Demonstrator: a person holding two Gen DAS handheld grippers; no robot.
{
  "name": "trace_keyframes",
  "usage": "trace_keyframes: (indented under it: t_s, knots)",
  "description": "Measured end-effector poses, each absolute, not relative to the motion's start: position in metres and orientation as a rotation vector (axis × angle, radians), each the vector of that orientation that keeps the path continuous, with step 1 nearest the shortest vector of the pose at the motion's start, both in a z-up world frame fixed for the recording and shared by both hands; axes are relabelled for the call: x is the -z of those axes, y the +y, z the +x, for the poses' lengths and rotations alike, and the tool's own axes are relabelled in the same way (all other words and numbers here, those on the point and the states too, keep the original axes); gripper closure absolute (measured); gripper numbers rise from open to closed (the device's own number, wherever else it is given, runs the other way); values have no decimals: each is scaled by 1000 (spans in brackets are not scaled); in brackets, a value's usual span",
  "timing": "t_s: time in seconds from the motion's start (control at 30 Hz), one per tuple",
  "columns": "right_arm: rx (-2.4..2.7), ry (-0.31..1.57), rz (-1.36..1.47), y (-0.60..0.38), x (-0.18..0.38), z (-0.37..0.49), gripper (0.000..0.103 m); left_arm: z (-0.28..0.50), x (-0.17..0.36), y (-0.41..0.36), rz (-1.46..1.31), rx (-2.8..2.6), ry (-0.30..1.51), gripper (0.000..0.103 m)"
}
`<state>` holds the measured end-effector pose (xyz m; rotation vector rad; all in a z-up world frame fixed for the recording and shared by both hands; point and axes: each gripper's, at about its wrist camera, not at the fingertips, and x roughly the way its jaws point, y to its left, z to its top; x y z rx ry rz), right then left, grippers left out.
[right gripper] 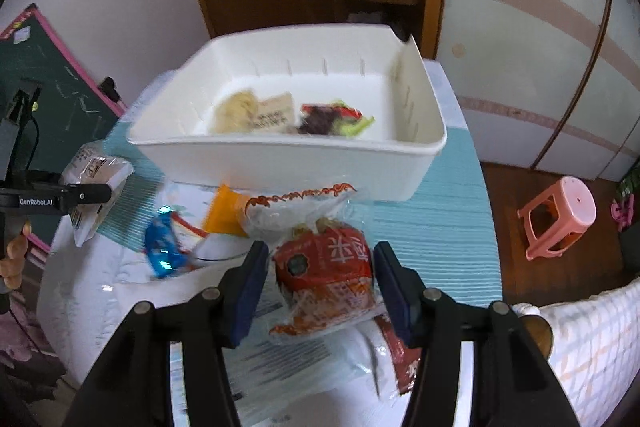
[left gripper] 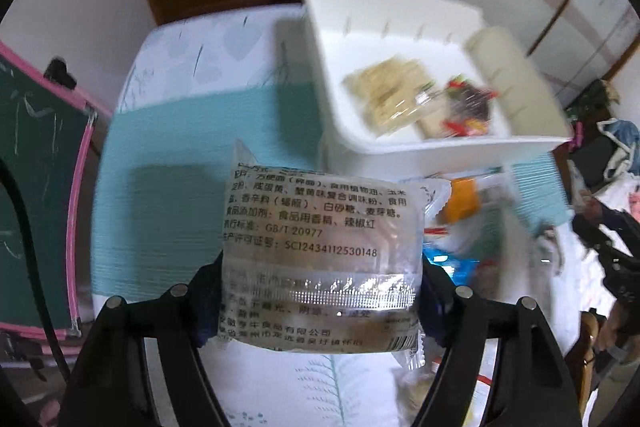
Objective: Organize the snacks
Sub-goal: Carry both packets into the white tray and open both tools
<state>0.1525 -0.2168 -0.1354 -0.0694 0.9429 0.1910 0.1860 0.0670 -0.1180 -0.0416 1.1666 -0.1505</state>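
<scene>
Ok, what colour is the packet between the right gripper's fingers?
Red with white print, the red snack packet; clearest in the right wrist view.

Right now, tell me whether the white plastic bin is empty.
Not empty. The white plastic bin holds a pale noodle packet and a dark red-and-green snack packet on its floor.

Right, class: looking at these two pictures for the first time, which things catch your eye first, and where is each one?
First, the clear plastic snack packet with black printed text, gripped in the left gripper above the table. Next, the big white plastic bin at the table's far side, a few snacks already inside. Then the red-printed snack packet lying between the open jaws of the right gripper.
</scene>
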Motion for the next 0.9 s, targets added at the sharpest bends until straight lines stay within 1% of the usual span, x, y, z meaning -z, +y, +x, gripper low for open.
trace_keyframes:
  t_s: [0.27, 0.57, 0.77, 0.9]
  knots:
    - [-215, 834, -100, -194, 67, 150, 48, 186, 21, 30, 36, 246, 986, 26]
    - [-142, 679, -79, -186, -26, 191, 48, 218, -68, -10, 116, 247, 799, 26]
    - [-86, 582, -51, -185, -72, 226, 48, 261, -96, -22, 131, 167, 742, 25]
    - [-58, 599, -34, -185, -73, 254, 47, 296, -86, -20, 130, 100, 765, 25]
